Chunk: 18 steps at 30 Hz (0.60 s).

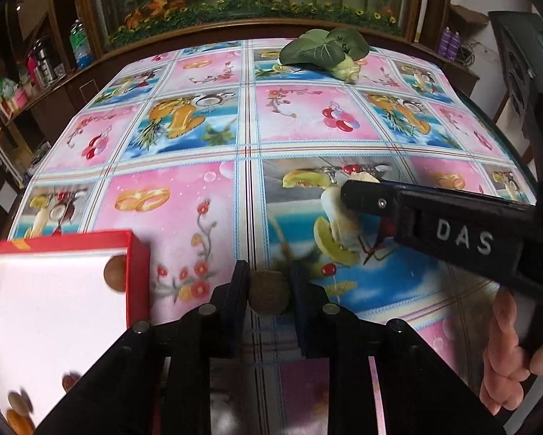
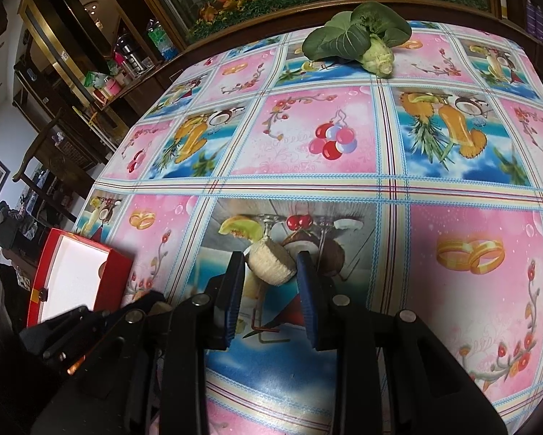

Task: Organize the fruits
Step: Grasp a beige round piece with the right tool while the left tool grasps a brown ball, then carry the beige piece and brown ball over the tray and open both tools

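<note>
In the left wrist view my left gripper (image 1: 269, 291) is shut on a round brown fruit (image 1: 269, 295), held just right of the red box (image 1: 138, 253). The box has a white inside and holds a brown ball-shaped fruit (image 1: 115, 273) by its right wall, with other blurred fruits in its near corner. My right gripper (image 2: 271, 272) is shut on a pale rough-skinned fruit (image 2: 271, 266) over the tablecloth's middle. From the left wrist view the right gripper (image 1: 360, 185) reaches in from the right, a hand (image 1: 503, 359) under it. The red box (image 2: 116, 258) lies at the far left.
A leafy green vegetable with a pale stem (image 1: 322, 50) (image 2: 358, 40) lies at the table's far edge. A picture-printed tablecloth (image 1: 206, 195) covers the table. Behind it stand a wooden cabinet with flowers and shelves with bottles (image 2: 159, 40).
</note>
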Motion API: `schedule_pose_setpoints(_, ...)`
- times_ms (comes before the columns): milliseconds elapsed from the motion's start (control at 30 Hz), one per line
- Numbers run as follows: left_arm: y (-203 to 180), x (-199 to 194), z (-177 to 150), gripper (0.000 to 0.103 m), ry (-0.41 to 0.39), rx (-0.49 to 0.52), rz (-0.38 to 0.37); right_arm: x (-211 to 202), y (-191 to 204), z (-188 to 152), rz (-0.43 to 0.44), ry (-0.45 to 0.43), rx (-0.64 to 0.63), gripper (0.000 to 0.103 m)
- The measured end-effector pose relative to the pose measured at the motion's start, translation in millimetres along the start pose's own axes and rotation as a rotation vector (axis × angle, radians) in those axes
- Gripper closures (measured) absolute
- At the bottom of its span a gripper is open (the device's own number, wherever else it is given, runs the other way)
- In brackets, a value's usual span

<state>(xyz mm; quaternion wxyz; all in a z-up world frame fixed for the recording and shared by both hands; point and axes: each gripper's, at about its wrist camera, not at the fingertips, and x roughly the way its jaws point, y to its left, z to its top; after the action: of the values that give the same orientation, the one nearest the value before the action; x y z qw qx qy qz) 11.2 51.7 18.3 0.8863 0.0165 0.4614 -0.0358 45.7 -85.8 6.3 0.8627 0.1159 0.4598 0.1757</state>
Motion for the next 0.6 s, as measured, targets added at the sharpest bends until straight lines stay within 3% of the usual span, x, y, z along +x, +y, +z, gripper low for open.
schedule_pose_setpoints(600,-8.1,-43.9,-20.7,0.082,-0.107,-0.003,0.054,-11.5,21.2,-7.8,0.043,-0.018,-0.046,0.072)
